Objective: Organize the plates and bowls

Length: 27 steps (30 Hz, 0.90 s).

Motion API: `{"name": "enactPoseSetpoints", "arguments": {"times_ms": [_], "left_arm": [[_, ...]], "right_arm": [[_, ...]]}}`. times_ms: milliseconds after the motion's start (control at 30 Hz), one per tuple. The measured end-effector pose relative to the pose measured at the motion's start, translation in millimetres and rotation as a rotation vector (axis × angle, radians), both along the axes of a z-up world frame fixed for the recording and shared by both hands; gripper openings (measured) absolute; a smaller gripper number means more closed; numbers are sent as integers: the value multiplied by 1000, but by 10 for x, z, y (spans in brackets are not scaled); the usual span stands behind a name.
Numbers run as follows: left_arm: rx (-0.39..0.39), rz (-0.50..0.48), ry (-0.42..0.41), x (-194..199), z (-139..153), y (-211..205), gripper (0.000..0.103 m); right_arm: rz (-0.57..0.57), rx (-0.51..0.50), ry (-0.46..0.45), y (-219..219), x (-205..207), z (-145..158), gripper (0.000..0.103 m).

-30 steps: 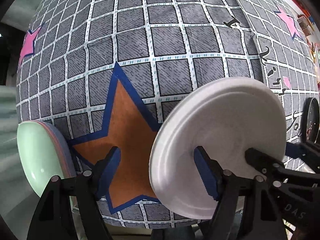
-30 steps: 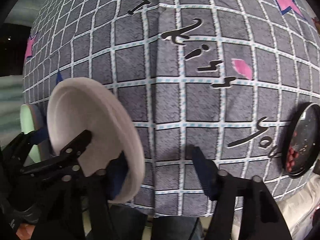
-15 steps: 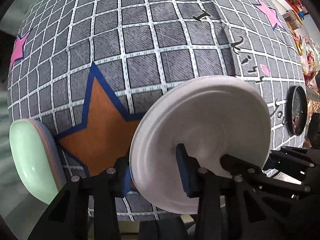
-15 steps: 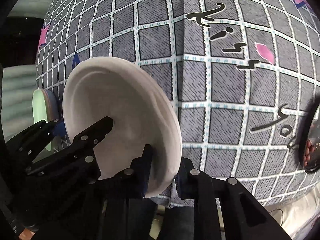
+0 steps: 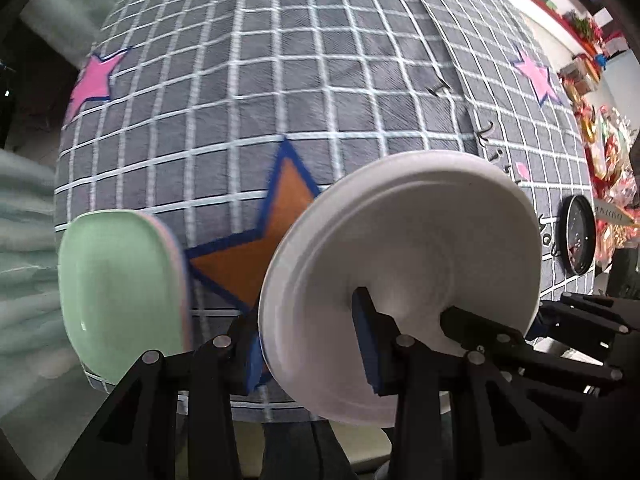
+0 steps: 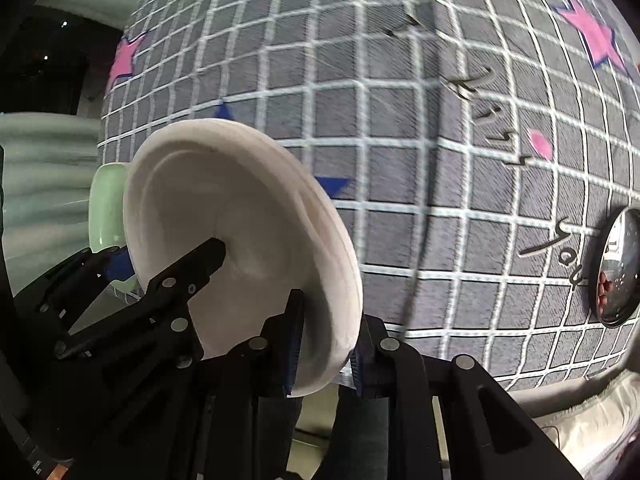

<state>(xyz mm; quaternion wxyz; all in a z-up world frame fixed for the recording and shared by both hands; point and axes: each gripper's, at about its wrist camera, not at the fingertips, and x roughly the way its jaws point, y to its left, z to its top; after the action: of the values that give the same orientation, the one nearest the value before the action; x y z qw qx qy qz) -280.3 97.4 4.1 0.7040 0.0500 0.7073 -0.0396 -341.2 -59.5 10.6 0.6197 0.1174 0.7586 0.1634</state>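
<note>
A white plate [image 5: 404,276] is held on edge above the grey checked tablecloth [image 5: 280,92]. My left gripper [image 5: 308,344] is shut on its near rim, one finger on each face. My right gripper [image 6: 324,344] is shut on the same white plate [image 6: 240,240] at its right rim. Each gripper's black frame shows in the other's view. A stack of plates with a green one [image 5: 116,284] on top lies at the table's left edge, left of the left gripper; it also shows in the right wrist view [image 6: 105,208].
A black round tray [image 5: 580,240] with small red bits lies at the table's right edge, also in the right wrist view [image 6: 618,268]. Colourful packages [image 5: 612,168] stand beyond it. The cloth carries orange, pink and blue stars. The table's front edge runs just below the grippers.
Both grippers have closed onto the white plate's rim and lifted it. The views have pulled back from the table, so more cloth and the green stack show.
</note>
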Motion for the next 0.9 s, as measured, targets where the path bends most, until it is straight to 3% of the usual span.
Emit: {"name": "enactPoseSetpoints", "arguments": {"times_ms": [367,633,733,833,900], "left_arm": [[47,94,-48,-113,389,1278,42],[50,177,-33,-196,415,1990,42],[40,182,-36,-159,335,2069,42],[44,173,-43,-112,280,2114,52],[87,167,-64,-118,322,2151,60]], "right_arm": [[86,42,-67,1255,55,420,23],[146,62,-56,2084,145,268,23],[149,54,-40,2293,178,171,23],[148,43,-29,2505,257,43,24],[156,9,-31,2591,311,-5,35]]}}
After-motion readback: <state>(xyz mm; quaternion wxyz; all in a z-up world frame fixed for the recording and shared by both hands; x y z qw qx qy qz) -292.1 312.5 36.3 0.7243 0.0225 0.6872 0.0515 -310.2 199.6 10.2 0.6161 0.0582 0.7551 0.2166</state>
